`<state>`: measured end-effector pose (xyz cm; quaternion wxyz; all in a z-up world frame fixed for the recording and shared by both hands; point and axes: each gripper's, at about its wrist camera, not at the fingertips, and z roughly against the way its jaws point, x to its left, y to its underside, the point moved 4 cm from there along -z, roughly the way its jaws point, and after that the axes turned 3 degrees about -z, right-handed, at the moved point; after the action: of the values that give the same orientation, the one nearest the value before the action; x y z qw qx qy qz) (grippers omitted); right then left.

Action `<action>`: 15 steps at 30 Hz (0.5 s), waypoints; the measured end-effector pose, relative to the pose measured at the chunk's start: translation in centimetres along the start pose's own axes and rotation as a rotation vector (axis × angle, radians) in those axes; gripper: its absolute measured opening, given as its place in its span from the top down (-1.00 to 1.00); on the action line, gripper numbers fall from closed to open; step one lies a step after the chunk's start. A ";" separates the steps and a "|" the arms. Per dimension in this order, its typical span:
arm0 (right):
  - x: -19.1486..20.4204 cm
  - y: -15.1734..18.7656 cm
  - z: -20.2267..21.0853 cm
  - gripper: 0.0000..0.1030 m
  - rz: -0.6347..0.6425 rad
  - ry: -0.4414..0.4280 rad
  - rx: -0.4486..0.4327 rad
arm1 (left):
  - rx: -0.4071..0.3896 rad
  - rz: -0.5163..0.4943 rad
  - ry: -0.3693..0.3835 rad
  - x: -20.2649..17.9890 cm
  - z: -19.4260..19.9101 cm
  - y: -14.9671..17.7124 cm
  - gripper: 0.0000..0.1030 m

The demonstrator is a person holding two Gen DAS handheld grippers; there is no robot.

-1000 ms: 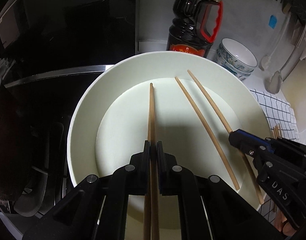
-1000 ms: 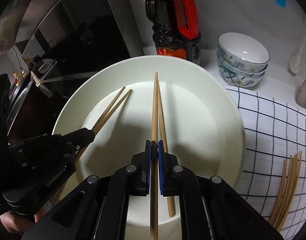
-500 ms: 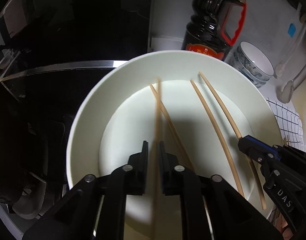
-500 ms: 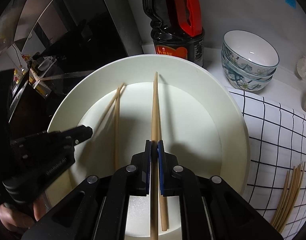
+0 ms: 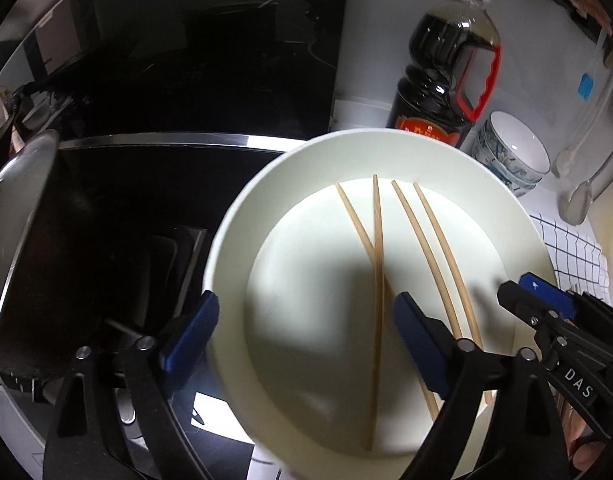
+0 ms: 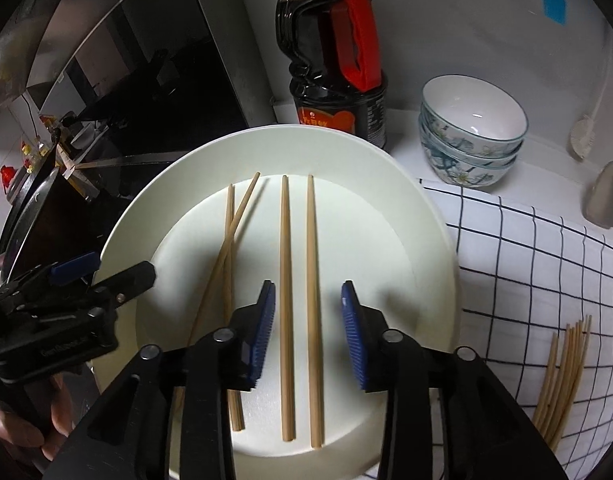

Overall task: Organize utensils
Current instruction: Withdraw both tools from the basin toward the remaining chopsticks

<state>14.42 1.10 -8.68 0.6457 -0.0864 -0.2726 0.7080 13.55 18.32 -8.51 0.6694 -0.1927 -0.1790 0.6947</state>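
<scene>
A white plate (image 5: 266,176) holds two pairs of wooden chopsticks. In the left wrist view a crossed pair (image 5: 376,260) lies loose under my left gripper (image 5: 306,320), whose jaws are opening wide and touch neither stick. The parallel pair (image 5: 434,248) lies to its right, by my right gripper (image 5: 518,290). In the right wrist view my right gripper (image 6: 308,312) is opening, and the parallel pair (image 6: 298,280) lies flat on the plate (image 6: 426,220) between its blue pads without touching them. The crossed pair (image 6: 230,240) and my left gripper (image 6: 120,268) are at the left.
A dark soy sauce bottle (image 6: 338,72) with a red handle and stacked patterned bowls (image 6: 470,140) stand behind the plate. A checked cloth (image 6: 526,280) on the right carries a bundle of chopsticks (image 6: 562,372). A black hob and a pan (image 5: 18,240) lie left.
Both grippers were shut on a chopstick pair; both have opened and the sticks now lie on the plate. The left pair fell crossed. The left gripper has drawn back a little.
</scene>
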 end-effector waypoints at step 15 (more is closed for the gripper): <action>0.3 2.2 3.4 0.11 -0.043 0.024 -0.034 | -0.019 -0.024 -0.020 0.9 3.4 1.1 -0.84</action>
<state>10.87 0.37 -6.88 0.6625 -0.1001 -0.2788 0.6880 10.81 19.22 -6.16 0.6741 -0.1900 -0.1945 0.6868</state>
